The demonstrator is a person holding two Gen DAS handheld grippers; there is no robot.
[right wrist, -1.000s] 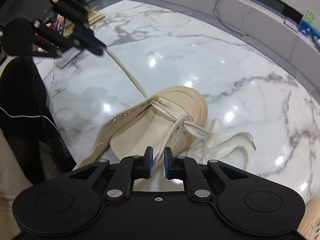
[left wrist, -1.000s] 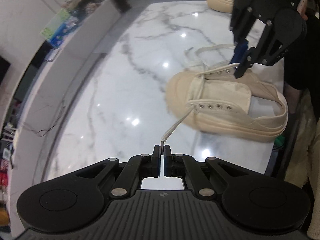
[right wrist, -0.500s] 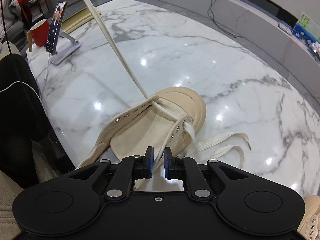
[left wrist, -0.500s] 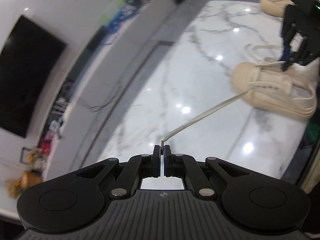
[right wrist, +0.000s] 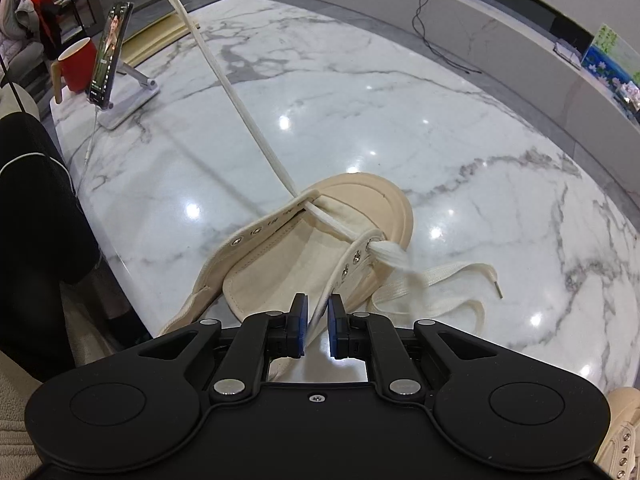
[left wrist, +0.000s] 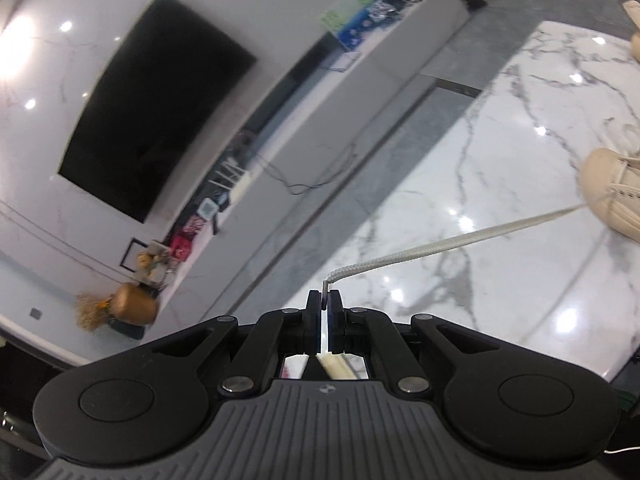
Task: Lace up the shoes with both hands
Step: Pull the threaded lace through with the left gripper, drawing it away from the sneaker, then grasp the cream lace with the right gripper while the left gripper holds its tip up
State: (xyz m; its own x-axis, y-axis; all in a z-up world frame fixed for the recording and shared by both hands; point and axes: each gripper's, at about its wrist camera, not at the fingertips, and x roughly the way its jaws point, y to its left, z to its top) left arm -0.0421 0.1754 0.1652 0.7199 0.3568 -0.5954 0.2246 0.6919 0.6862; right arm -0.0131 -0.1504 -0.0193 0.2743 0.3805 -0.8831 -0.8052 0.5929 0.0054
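White marble worktop (right wrist: 400, 112), grey-veined, glossy. One cream shoe (right wrist: 320, 240) lies on it near the front edge, toe pointing away; its heel is hidden behind the right gripper (right wrist: 317, 320). One white lace (right wrist: 240, 104) crosses the lowest eyelets and rises taut out of frame, top left. The other end lies in loose loops by the toe, partly blurred. Left gripper (left wrist: 324, 310): fingers pinched tight on the lace tip. Right gripper: fingers slightly apart, gripping nothing. A second shoe (right wrist: 622, 436) is cut off at bottom right. One red mug (right wrist: 78, 65), one phone (right wrist: 110, 52) on a stand.
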